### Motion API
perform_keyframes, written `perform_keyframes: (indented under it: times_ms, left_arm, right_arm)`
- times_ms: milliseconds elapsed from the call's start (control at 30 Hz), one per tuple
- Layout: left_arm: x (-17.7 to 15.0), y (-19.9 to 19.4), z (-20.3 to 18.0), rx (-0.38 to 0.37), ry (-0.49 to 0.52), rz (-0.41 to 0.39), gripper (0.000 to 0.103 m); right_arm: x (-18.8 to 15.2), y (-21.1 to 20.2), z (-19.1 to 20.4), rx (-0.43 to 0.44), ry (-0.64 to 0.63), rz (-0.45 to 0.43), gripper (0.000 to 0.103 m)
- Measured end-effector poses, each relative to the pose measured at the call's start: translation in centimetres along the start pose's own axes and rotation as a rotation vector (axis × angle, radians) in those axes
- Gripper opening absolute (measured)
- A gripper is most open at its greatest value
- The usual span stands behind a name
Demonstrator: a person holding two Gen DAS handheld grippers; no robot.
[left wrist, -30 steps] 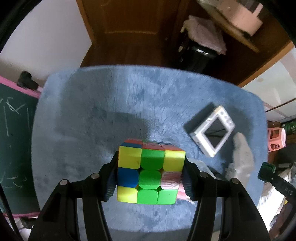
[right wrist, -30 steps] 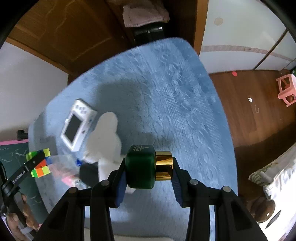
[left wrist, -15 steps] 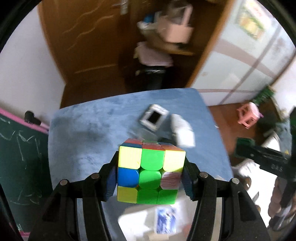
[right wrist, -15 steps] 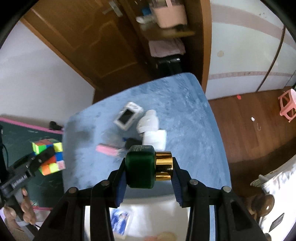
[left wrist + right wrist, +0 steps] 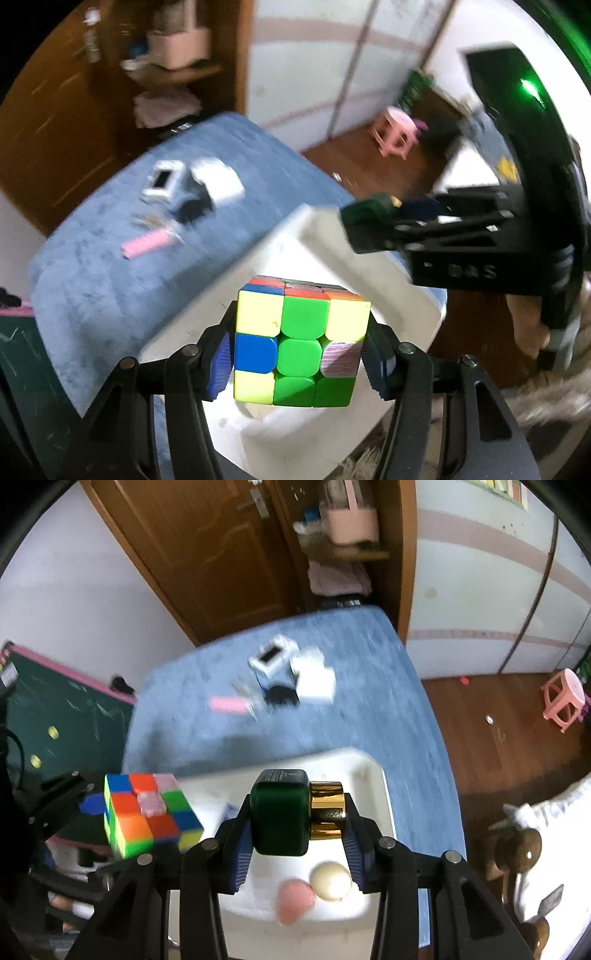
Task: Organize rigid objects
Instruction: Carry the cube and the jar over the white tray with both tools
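Note:
My left gripper (image 5: pixel 301 349) is shut on a colourful puzzle cube (image 5: pixel 301 338) and holds it above a white bin (image 5: pixel 369 266). The cube also shows in the right wrist view (image 5: pixel 147 814). My right gripper (image 5: pixel 295 821) is shut on a dark green bottle with a gold cap (image 5: pixel 295 810), held above the same white bin (image 5: pixel 369 771). In the left wrist view that bottle (image 5: pixel 369 210) hangs over the bin's far rim. A pink ball (image 5: pixel 295 901) and a cream ball (image 5: pixel 330 880) lie in the bin.
On the blue table (image 5: pixel 369 657) lie a white camera (image 5: pixel 273 657), a white box (image 5: pixel 314 679), a black object (image 5: pixel 282 698) and a pink bar (image 5: pixel 227 704). A green chalkboard (image 5: pixel 55 709) stands left. A pink stool (image 5: pixel 565 698) stands on the wooden floor.
Both grippers have pulled back from the table's objects and now hang over the white bin at the near edge, each holding its object as before.

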State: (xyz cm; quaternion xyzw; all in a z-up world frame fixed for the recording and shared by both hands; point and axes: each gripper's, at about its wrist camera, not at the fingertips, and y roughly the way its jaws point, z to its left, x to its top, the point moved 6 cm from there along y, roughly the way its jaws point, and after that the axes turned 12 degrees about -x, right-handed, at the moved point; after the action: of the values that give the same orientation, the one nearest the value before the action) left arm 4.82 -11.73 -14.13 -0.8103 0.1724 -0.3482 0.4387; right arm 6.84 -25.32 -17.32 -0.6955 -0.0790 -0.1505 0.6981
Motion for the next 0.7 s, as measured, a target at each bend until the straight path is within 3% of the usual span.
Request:
perform_keyframes:
  times_ms: [200, 400, 700]
  left_arm:
    - [-3.1, 4.2, -1.0, -0.007, 0.045, 0.095, 0.062]
    - [-5.4, 7.1, -0.7, 0.002, 0.051, 0.159, 0.062]
    - [-7.3, 9.9, 0.0, 0.014, 0.031, 0.203, 0.062]
  right_arm:
    - [-4.8, 5.6, 0.5, 0.001, -0.002, 0.156, 0.043]
    - [-7.2, 9.2, 0.9, -0.047, -0.03, 0.227, 0.043]
    - [-8.3, 11.7, 0.8, -0.083, -0.048, 0.282, 0.043]
